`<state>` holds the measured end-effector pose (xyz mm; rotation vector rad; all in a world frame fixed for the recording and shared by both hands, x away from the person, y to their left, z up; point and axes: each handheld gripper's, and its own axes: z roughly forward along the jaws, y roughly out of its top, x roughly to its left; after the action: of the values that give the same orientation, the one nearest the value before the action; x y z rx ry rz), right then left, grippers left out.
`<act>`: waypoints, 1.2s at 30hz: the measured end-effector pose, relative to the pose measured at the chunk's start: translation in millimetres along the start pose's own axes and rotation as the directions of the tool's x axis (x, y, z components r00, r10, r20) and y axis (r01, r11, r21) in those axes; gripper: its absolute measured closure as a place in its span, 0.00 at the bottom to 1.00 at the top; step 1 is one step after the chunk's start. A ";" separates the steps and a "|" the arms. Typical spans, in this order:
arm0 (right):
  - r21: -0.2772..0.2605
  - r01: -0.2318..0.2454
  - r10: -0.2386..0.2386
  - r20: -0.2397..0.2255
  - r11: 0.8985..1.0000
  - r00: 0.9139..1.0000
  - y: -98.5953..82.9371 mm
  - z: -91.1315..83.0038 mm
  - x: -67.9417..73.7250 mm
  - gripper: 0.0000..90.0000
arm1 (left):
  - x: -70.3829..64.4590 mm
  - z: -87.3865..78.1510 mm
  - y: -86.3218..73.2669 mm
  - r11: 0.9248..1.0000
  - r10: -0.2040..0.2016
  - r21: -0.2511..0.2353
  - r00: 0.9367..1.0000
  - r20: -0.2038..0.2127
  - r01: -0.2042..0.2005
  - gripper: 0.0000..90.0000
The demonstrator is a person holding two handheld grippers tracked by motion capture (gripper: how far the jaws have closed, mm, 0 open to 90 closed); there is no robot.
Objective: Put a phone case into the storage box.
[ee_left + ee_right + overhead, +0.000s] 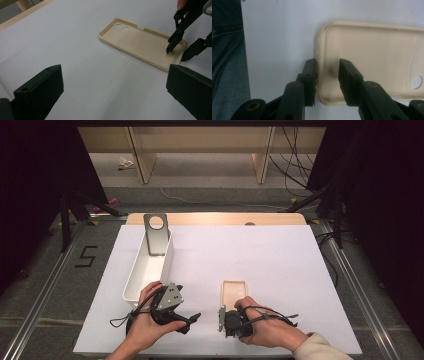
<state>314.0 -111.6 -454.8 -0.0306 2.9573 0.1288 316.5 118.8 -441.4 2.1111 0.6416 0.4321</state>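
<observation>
A beige phone case [234, 292] lies inside-up on the white table [270, 250], camera holes at its far end. My right gripper [231, 312] points down at its near end. In the right gripper view the case [374, 50] has its end wall between the jaws of the right gripper [327, 67]: one jaw outside against the rim, the other inside with a gap, so it is open. The left gripper view shows the same straddle by the right gripper [176, 55] on the case [140, 42]. My left gripper [191, 322] hovers to the left, its jaws wide open [115, 82] and holding nothing.
A long white bin [131, 280] stands at the left of the table, with a grey metal bracket [156, 237] leaning at its far end. The table's near edge and the person's denim-clad leg [227, 62] lie just behind my right gripper.
</observation>
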 end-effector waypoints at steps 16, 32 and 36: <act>0.020 0.032 -0.031 -0.026 0.999 0.999 1.9 -1.1 3.9 0.92 | -0.8 1.1 -0.5 1.000 0.006 0.009 1.000 0.005 -0.006 0.01; 0.016 0.025 -0.024 -0.037 1.000 0.999 0.0 -3.1 2.7 0.96 | -0.6 1.3 -0.8 1.000 0.003 0.010 1.000 0.005 -0.003 0.01; -0.007 0.013 -0.014 -0.038 1.000 0.999 -1.1 -5.8 1.0 0.96 | -0.3 1.0 -1.0 1.000 0.001 0.008 1.000 0.003 -0.001 0.02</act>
<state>312.1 -113.2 -449.4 -0.0544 2.9944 0.1381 316.5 118.5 -442.8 2.1195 0.6416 0.4281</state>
